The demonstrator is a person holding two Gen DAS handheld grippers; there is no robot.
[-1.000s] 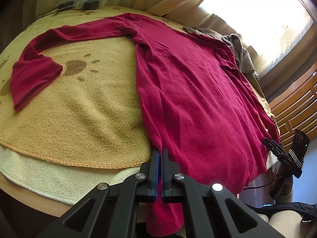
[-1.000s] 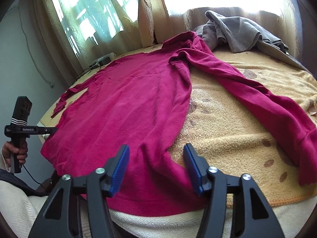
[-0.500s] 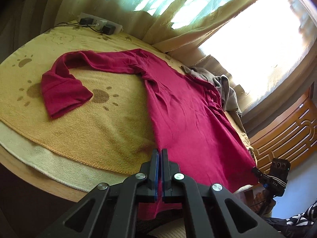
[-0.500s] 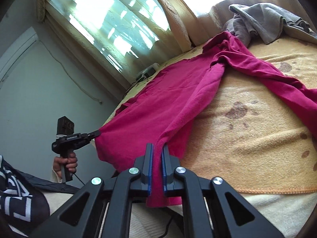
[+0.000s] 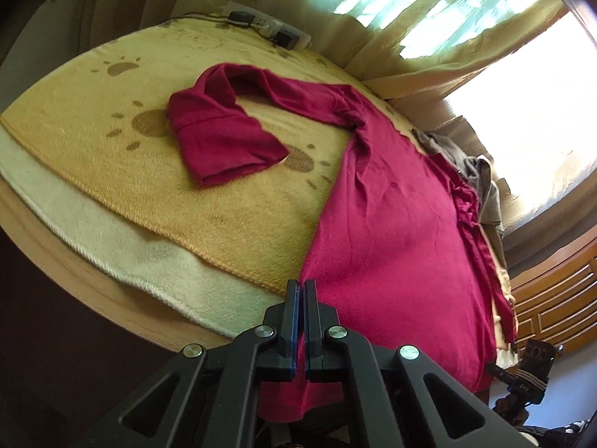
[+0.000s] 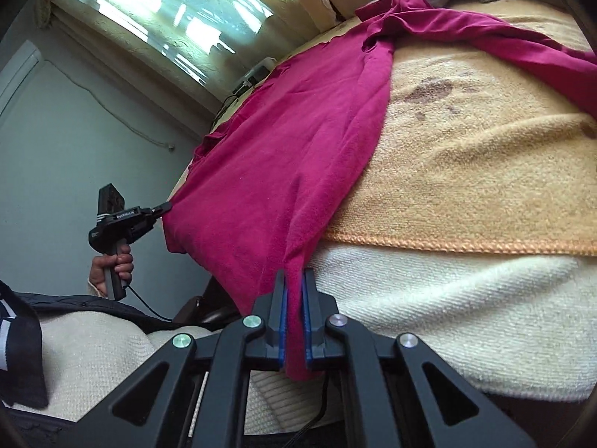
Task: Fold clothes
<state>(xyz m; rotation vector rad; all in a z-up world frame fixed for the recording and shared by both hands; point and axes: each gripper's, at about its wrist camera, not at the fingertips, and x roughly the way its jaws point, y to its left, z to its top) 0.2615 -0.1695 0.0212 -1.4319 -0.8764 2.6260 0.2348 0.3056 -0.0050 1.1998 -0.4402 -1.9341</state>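
Red shirt (image 5: 391, 224) hem, seemingly pinched by both left hand-held gripper (image 5: 301, 291) and right hand-held gripper (image 6: 294, 283)

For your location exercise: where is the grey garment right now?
In the left wrist view, the grey garment lies bunched at the far right, beyond the red shirt, by the curtain.
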